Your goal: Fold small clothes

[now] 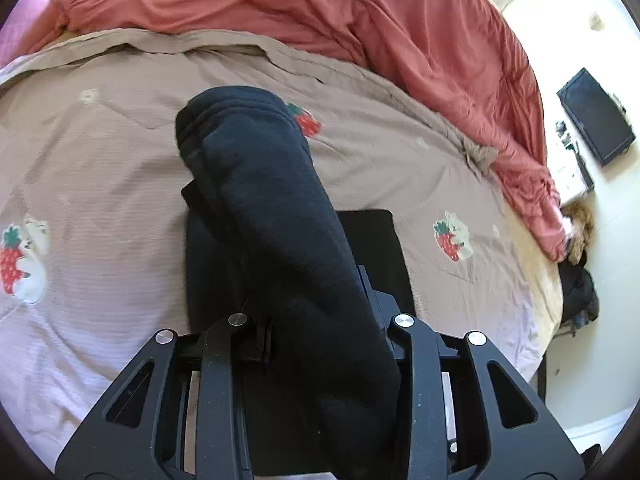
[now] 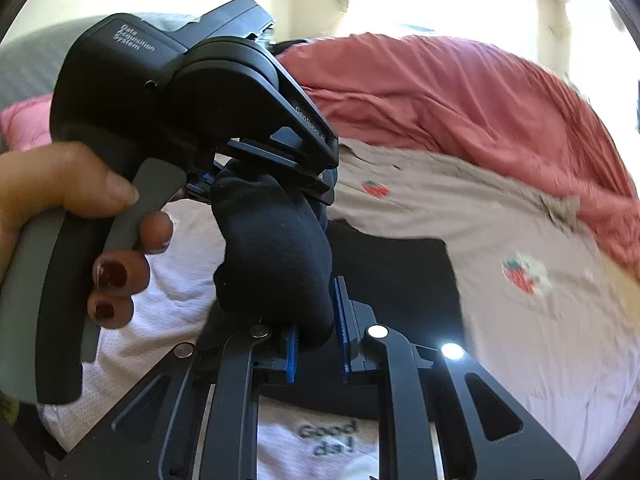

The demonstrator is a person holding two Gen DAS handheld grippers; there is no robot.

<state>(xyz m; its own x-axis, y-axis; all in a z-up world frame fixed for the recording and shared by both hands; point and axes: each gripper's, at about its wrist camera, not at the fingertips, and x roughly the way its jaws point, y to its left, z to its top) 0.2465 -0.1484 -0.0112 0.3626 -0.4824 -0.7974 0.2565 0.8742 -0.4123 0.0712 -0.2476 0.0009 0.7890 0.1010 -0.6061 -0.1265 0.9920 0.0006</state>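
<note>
While both jaws pinch the dark sock [image 2: 276,248] nearly shut, left gripper [image 2: 256,168] and right gripper [image 2: 316,344] hold opposite ends | fold unfinished, centre frame | folded black garment [image 1: 372,248] lies on bed [image 1: 100,152]

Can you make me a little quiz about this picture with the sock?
1. True or false: the dark sock is lying flat on the bed.
2. What is pictured on the bedspread? A) strawberries B) cars C) fish
3. How many grippers are holding the sock?

Key: 1 false, it is held up in the air. 2 A. 3 two, the left gripper and the right gripper.
</note>
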